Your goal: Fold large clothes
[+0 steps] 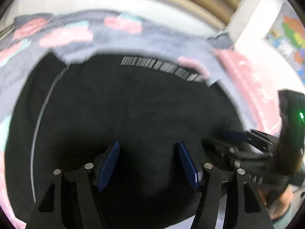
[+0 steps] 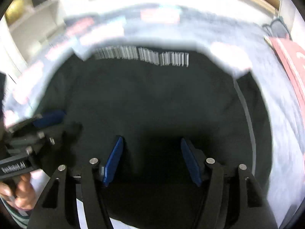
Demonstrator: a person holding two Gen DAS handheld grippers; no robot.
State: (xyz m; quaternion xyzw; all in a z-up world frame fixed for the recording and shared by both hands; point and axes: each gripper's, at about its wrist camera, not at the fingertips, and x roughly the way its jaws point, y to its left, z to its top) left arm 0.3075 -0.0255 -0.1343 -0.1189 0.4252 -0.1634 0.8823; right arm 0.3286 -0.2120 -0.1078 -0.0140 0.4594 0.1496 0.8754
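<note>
A large black garment (image 1: 133,105) lies spread flat on a bed, with a row of white print (image 1: 162,66) near its far edge and a thin pale stripe (image 1: 38,124) down its side. My left gripper (image 1: 148,147) hovers over the garment's near part, open, with only dark cloth showing between its blue pads. The right gripper (image 2: 151,141) is also open above the same garment (image 2: 162,105), nothing between its pads. Each gripper shows in the other's view: the right gripper (image 1: 234,135) at the right edge, the left gripper (image 2: 47,118) at the left edge.
The bedspread (image 1: 76,36) is blue-grey with pink and teal patches. A pink folded cloth (image 1: 247,76) lies to the right of the garment. A colourful poster (image 1: 291,38) hangs on the wall. White shelves (image 2: 38,9) stand at the far left. A hand (image 2: 22,189) holds the left gripper's handle.
</note>
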